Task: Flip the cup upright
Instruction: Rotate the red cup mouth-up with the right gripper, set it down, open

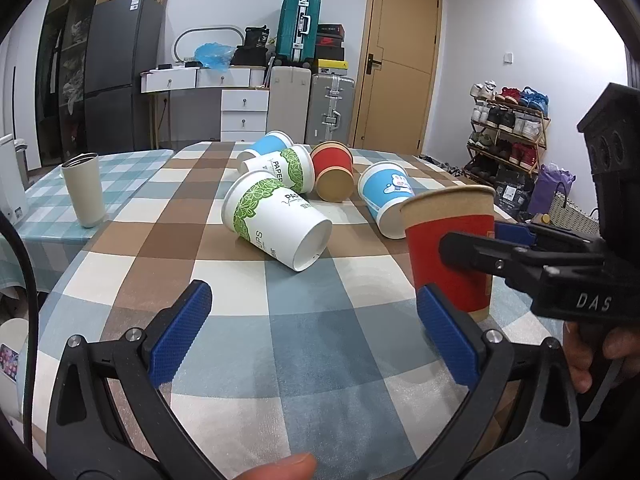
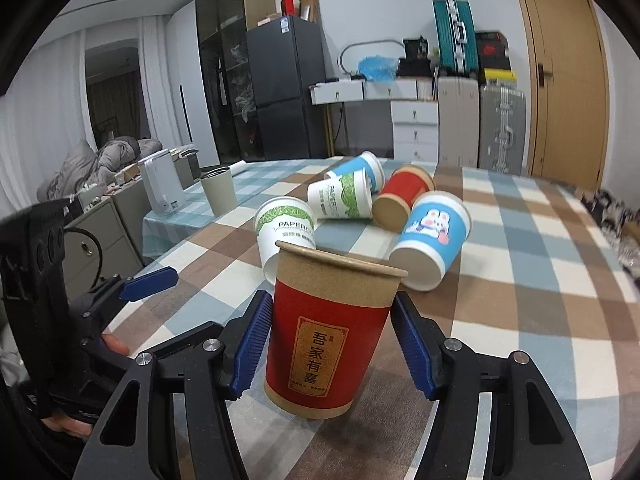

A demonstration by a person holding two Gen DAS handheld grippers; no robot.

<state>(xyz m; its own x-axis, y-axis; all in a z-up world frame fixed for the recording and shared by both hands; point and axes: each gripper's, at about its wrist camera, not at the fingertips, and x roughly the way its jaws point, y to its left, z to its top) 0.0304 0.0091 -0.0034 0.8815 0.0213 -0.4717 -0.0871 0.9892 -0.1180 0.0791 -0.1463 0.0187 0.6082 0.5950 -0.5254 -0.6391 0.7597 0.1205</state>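
A red paper cup [image 2: 326, 334] with a brown rim stands upright, slightly tilted, on the checked tablecloth [image 2: 520, 272]. My right gripper [image 2: 330, 338] has a blue pad on each side of it; the left pad touches the cup, the right pad shows a small gap. In the left wrist view the same cup [image 1: 450, 248] stands at right with the right gripper's fingers [image 1: 472, 250] around it. My left gripper [image 1: 316, 332] is open and empty, just left of the cup. Several other paper cups lie on their sides beyond: a green-leaf one [image 1: 276, 220] and a blue one [image 1: 386, 198].
More tipped cups lie further back: a red one [image 1: 333, 176], a second green-leaf one [image 1: 286, 168], another blue one [image 1: 264, 146]. A grey tumbler [image 1: 83, 189] stands upright at the left. A white kettle [image 2: 162, 186] stands beyond it. Suitcases and drawers line the far wall.
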